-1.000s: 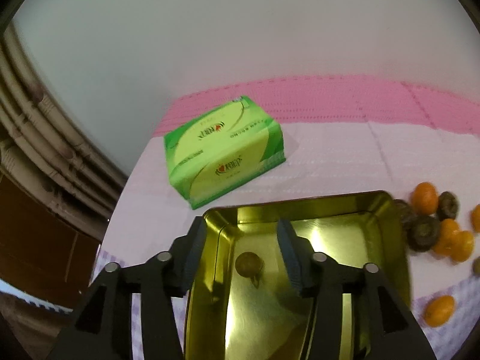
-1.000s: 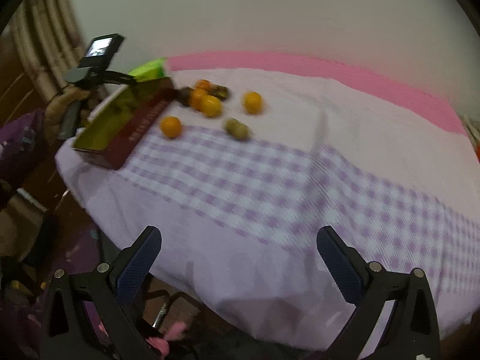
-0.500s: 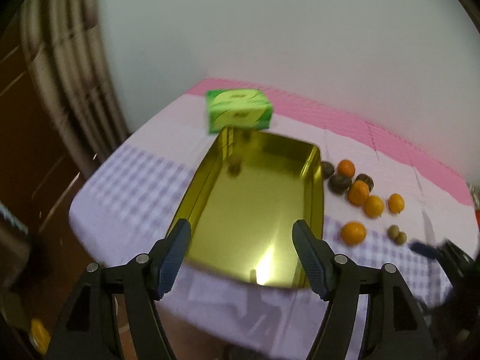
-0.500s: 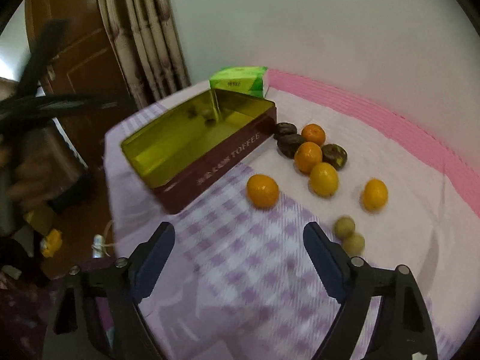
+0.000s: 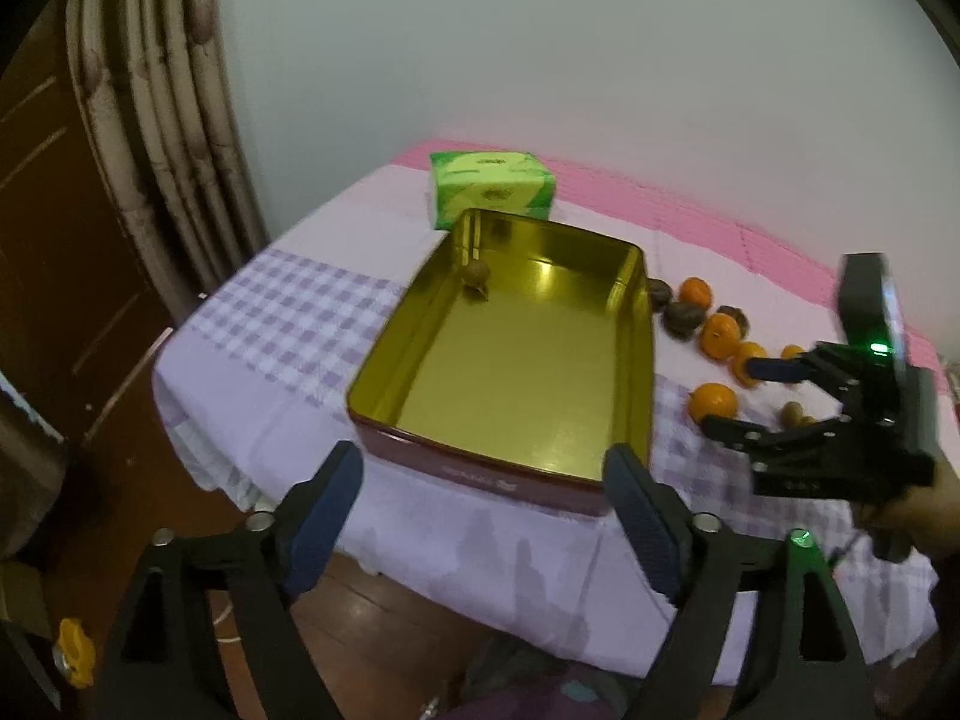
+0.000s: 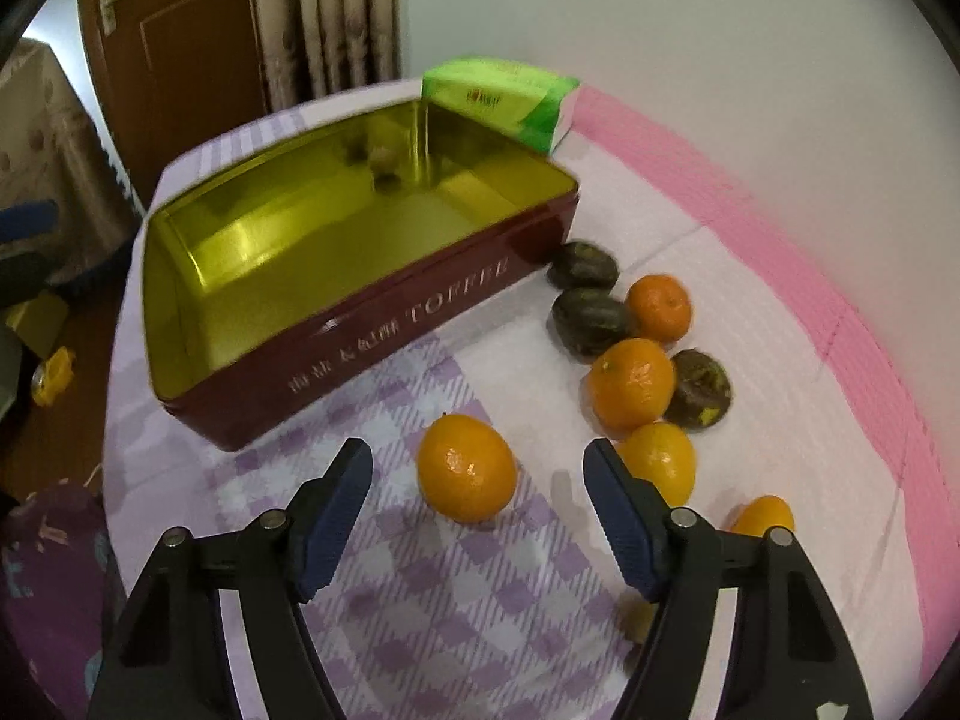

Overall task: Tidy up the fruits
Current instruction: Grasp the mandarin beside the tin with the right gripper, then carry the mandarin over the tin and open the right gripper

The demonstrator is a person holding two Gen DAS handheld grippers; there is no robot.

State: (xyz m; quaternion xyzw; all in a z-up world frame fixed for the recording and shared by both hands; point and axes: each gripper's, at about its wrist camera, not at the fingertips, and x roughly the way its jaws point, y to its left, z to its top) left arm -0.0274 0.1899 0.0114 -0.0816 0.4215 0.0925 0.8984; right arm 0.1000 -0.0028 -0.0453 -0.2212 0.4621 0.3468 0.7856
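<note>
A: Right gripper [image 6: 477, 516] gapes wide and empty; the nearest orange [image 6: 467, 467] sits just ahead, between the jaws. Go straight down, close gently across its middle.

B: Room around it?

A: Bare cloth [image 6: 420, 588] on the left jaw's side; another orange [image 6: 657, 463] touches the right jaw's line, so stay left. The tin [image 6: 360, 276] lies ahead-left, one small brown fruit [image 5: 477, 272] inside.

B: Left gripper [image 5: 483, 516]?

A: Wide open, empty, hanging off the table edge before the tin.

Maroon tin [image 6: 384, 324] with gold interior, orange tangerines [image 6: 467, 468], purple-checked tablecloth [image 6: 450, 600], green tissue pack [image 6: 504, 99].
</note>
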